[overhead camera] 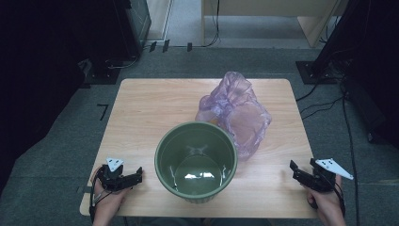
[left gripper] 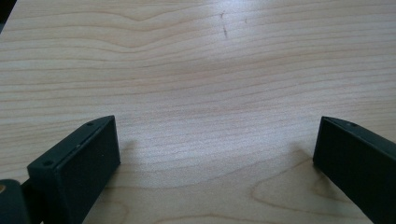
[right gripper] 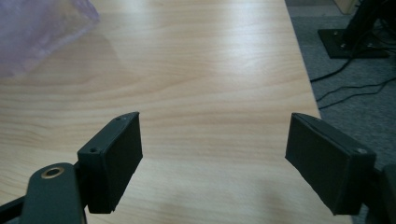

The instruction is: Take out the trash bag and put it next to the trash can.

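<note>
Green bucket, upright and empty, touching crumpled purple bag; left gripper and right gripper flank it at near desk corners, jaws wide

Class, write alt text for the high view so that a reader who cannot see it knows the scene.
A green bucket stands empty near the front of a wooden table, with a crumpled purple plastic bag touching its far right side. A left hand-held gripper and a right hand-held gripper rest open at the front corners, holding nothing.
</note>
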### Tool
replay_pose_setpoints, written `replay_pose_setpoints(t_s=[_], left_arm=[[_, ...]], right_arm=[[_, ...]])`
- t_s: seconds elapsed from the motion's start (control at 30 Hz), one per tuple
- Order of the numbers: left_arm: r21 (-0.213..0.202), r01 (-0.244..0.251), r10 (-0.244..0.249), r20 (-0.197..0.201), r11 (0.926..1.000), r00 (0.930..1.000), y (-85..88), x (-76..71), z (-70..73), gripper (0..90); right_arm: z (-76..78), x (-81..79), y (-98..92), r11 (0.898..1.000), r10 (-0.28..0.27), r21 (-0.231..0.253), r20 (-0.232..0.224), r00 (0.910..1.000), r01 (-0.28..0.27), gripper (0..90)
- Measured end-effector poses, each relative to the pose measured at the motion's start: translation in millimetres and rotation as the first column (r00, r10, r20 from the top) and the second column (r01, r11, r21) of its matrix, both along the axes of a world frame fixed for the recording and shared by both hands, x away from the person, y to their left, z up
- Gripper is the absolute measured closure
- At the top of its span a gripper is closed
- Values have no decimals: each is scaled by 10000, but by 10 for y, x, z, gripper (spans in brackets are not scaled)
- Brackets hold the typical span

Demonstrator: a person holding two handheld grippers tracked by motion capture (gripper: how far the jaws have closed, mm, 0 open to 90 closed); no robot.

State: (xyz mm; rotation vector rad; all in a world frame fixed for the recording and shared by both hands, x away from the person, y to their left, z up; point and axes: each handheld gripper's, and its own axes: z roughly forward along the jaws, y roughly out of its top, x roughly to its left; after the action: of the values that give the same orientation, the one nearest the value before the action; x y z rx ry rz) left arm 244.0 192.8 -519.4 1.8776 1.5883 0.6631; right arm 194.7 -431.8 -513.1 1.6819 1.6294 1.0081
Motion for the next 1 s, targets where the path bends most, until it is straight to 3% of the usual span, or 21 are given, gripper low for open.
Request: replay_pose_setpoints(t_s=[0.33, 0.63, 0.73, 1.0], left_arm=[[2, 3, -3, -2, 10000, 10000, 1, 0, 0, 0], [-11, -8, 8, 11, 10000, 10000, 0, 0, -1, 0], [-3, -1, 1, 7, 10000, 10000, 1, 0, -1, 0], [-12, 34, -34, 11, 10000, 10000, -1, -1, -1, 0]], right_arm=[[-81, -97, -86, 9993, -192, -327, -659, 9976, 171, 180], [-109, -138, -124, 9977, -360, -627, -1470, 9885, 270, 181], [-114, -160, -97, 9949, -348, -993, -1572, 9870, 193, 181], [-117, -170, -91, 9950, -303, -986, -1642, 9860, 141, 145]])
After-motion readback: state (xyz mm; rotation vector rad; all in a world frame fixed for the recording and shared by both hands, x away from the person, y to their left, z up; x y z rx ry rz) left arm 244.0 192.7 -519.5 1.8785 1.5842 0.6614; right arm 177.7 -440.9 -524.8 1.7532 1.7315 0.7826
